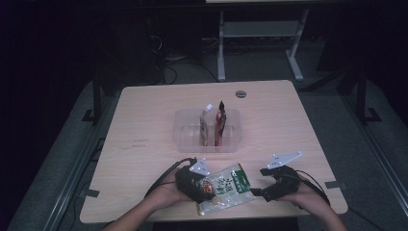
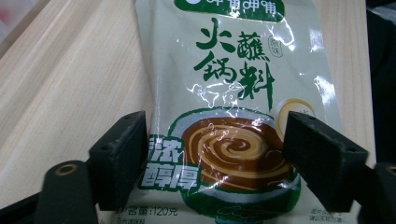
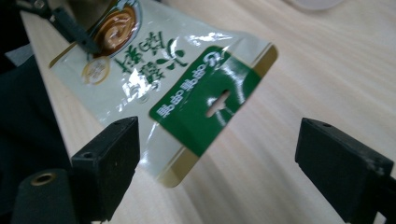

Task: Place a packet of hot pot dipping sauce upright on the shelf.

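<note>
A pale green sauce packet (image 1: 226, 188) with a brown swirl picture lies flat near the table's front edge. My left gripper (image 1: 204, 185) is open over the packet's lower end; in the left gripper view the packet (image 2: 233, 93) runs between and under the two spread jaws of that gripper (image 2: 219, 158). My right gripper (image 1: 258, 192) is open at the packet's other end. In the right gripper view the packet's dark green header (image 3: 210, 105), with its hang slot, lies between that gripper's (image 3: 219, 168) jaws, nearer the left one. A hand holds each gripper.
A clear plastic tray (image 1: 185, 130) sits mid-table, holding two upright packets, a beige one (image 1: 204, 124) and a red one (image 1: 220, 122). A round grey grommet (image 1: 240, 93) is set near the table's far edge. Bare wood lies left and right of the tray.
</note>
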Available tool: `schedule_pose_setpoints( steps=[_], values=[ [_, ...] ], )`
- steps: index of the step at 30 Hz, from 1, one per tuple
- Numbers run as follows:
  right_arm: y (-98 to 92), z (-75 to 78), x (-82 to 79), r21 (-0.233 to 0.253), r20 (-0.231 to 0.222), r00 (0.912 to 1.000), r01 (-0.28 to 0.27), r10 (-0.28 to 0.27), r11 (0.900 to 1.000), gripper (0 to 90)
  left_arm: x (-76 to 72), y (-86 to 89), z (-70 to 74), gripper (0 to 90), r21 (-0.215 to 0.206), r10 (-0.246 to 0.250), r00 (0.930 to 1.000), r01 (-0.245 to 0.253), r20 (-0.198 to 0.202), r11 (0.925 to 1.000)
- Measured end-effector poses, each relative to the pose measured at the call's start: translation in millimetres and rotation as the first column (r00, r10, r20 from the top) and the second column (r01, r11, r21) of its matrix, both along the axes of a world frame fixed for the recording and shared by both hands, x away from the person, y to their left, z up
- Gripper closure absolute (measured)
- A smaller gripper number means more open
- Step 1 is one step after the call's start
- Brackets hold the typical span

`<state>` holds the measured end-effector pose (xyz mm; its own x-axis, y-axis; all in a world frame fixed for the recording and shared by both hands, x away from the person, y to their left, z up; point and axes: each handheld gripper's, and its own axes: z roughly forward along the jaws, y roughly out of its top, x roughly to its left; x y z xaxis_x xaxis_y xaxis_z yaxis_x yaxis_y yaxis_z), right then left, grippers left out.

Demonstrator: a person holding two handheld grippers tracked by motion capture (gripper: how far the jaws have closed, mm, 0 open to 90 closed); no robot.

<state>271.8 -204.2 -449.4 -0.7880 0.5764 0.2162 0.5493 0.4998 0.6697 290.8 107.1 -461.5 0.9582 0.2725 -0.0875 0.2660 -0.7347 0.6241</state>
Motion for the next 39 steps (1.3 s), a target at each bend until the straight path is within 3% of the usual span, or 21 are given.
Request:
schedule_pose_setpoints(
  steps=[6,12,15,20,24,27,30,31,33,35,39],
  values=[
    [-4.3,1.3,1.9,0.026,0.033,0.9981,0.051,-0.051,0.998,13.5,-0.5,0.1,2.9,45.2,0.017,0.031,0.9993,-0.032,0.023,0.9994],
    [-5.0,2.3,5.0,0.059,0.047,0.994,0.096,-0.098,0.994,13.6,0.5,-0.9,3.8,75.3,0.021,0.039,0.9984,-0.04,0.04,0.999],
    [-3.8,3.5,5.5,0.064,0.03,0.9929,0.113,-0.115,0.992,14.8,0.7,-1.3,4.2,83.3,0.022,0.035,0.9985,-0.036,0.042,0.9991],
    [-3.5,4.8,6.5,0.055,0.009,0.9989,0.046,-0.047,0.997,13.5,4.8,3.2,5.4,89.0,-0.019,0.036,0.9993,-0.036,-0.004,0.9992],
    [-3.4,3.8,9.4,0.079,-0.025,0.9932,0.115,-0.114,0.99,13.7,6.8,6.7,8.2,89.5,-0.028,0.032,0.9993,-0.033,-0.016,0.9991],
    [-6.4,3.2,12.2,0.086,-0.039,0.9931,0.114,-0.111,0.99,15.6,8.6,11.6,12.1,89.6,-0.053,0.043,0.9989,-0.044,-0.018,0.9976],
    [-5.5,5.8,12.6,0.104,-0.018,0.9954,0.096,-0.095,0.99,16.2,10.4,17.2,16.2,89.7,-0.091,0.063,0.9977,-0.065,-0.022,0.9937],
    [-3.5,6.7,11.3,0.086,0.0,0.9959,0.09,-0.09,0.992,17.3,10.9,19.2,17.5,89.8,-0.102,0.065,0.9976,-0.067,-0.022,0.9926],
    [-0.7,7.1,10.3,0.063,0.014,0.9951,0.097,-0.098,0.993,29.2,11.3,22.2,19.6,89.8,-0.117,0.067,0.9976,-0.069,-0.019,0.9907],
    [0.9,7.0,12.6,0.065,-0.012,0.9976,0.069,-0.069,0.996,28.9,10.9,24.1,21.0,89.9,-0.126,0.069,0.9974,-0.071,-0.018,0.9895],
    [5.1,6.8,16.6,0.083,-0.022,0.9992,0.035,-0.033,0.996,29.2,9.0,26.7,24.6,89.9,-0.142,0.054,0.9985,-0.054,-0.006,0.9884]
  ],
)
